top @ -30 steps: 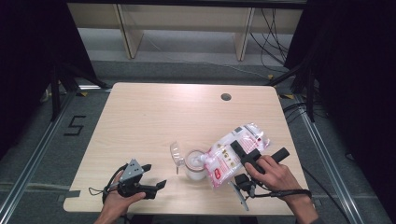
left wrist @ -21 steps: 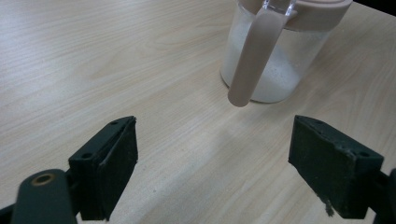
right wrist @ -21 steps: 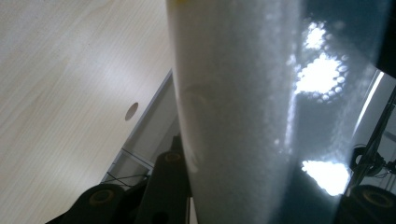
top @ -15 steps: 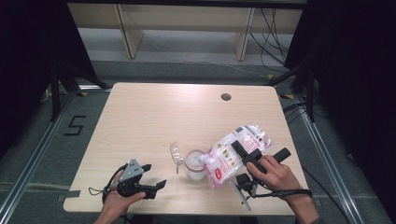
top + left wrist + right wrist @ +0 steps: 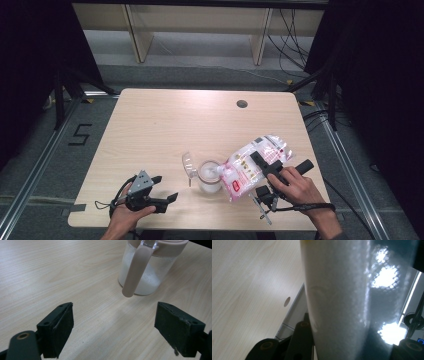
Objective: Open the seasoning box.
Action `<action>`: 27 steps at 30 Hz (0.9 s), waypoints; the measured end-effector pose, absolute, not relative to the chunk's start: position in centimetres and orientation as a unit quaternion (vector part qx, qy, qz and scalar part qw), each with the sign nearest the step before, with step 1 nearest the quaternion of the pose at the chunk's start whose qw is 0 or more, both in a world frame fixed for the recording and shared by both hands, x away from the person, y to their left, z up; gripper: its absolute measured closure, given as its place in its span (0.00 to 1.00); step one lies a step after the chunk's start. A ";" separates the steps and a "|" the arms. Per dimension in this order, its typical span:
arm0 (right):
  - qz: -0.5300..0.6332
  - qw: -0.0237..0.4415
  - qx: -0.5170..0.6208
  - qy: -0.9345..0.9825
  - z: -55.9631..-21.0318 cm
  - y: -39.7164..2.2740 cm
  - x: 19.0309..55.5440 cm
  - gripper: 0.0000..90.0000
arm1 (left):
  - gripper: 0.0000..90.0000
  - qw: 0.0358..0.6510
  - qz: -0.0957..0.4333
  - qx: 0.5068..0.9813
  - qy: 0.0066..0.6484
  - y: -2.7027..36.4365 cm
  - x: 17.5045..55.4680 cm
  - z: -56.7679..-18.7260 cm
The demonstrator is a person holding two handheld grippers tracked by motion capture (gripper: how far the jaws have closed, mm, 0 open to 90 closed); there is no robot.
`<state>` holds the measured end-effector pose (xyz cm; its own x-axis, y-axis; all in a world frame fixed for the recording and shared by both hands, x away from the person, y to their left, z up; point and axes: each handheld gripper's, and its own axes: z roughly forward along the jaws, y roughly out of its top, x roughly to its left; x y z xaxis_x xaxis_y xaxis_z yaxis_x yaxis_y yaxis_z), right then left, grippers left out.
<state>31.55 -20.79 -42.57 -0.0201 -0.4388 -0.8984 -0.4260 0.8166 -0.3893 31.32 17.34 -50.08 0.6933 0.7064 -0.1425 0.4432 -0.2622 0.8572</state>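
One bag (image 5: 250,165), clamped in the right gripper (image 5: 261,162), slanted from upper right down-left, its mouth over the jar (image 5: 209,176); the left gripper (image 5: 167,189) gaped wide.

the table (image 5: 165,130) is showing pale matt wood grain. the jar (image 5: 147,277) is looking clear and glossy, with a matt pink plastic lid (image 5: 172,245). the bag (image 5: 252,165) is gleaming as crinkled plastic film.

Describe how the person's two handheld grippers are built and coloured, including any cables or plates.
Both tools are black. The left gripper carries a grey three-cornered plate on top and a black cable looped beside the left hand; its jaws are chunky black blocks with flat pads. The right gripper has a bar-like black body, with a black cable across the wrist.
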 end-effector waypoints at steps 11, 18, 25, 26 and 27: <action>0.031 0.628 -0.270 0.729 -42.9 -21.0 31.6 0.86 | 0.17 0.483 0.138 0.784 0.366 17.3 31.3 -50.0; 0.053 0.619 -0.262 0.739 -42.9 -21.2 31.9 0.87 | 0.17 0.485 0.137 0.782 0.367 17.3 31.3 -50.1; 0.075 0.610 -0.262 0.745 -43.2 -21.3 32.1 0.88 | 0.17 0.483 0.137 0.782 0.368 17.4 31.3 -50.0; 0.083 0.607 -0.261 0.746 -43.2 -21.3 32.2 0.88 | 0.17 0.484 0.137 0.782 0.368 17.4 31.3 -50.0; 0.092 0.607 -0.250 0.749 -43.3 -21.3 32.1 0.88 | 0.17 0.483 0.138 0.782 0.369 17.4 31.3 -50.0</action>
<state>32.07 -21.31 -43.25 -0.1383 -0.2641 -0.9545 -0.4862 0.8578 -0.1668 31.29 17.39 -50.01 0.6900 0.7100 -0.1407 0.4436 -0.2612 0.8573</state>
